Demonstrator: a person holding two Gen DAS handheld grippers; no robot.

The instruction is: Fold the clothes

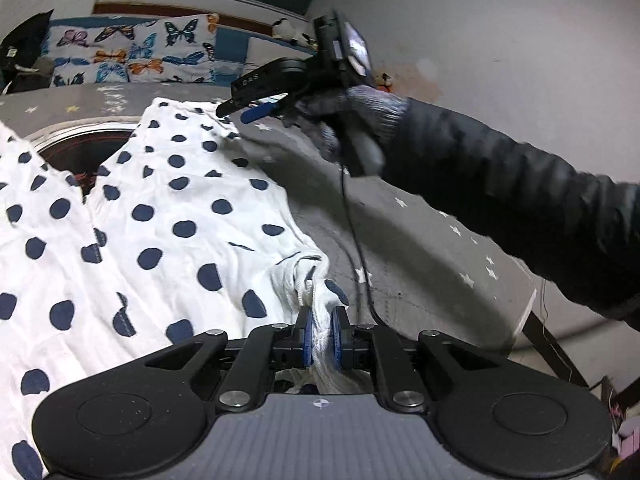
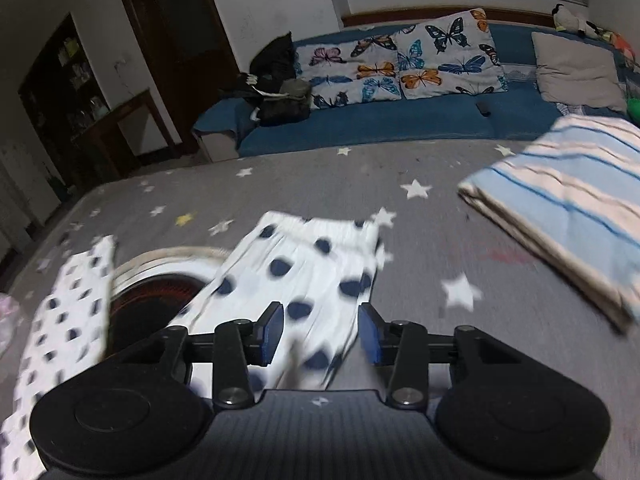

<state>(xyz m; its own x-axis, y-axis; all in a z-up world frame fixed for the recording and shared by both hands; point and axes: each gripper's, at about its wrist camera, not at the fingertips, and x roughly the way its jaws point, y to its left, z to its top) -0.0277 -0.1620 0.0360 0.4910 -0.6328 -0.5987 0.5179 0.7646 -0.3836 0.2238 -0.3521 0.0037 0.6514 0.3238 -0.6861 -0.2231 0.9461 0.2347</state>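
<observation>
Pinching a bunched corner of the dotted garment between its blue pads, the left gripper sits at the near edge of the grey starred cover. That white, navy-spotted cloth lies spread over the cover. Above its far end hovers the right gripper, jaws spread with nothing between them. A folded striped cloth lies apart to the right, and butterfly pillows rest on the sofa behind.

White garment navy-dotted; grey cover white-starred; folded cloth seemingly blue-striped.
</observation>
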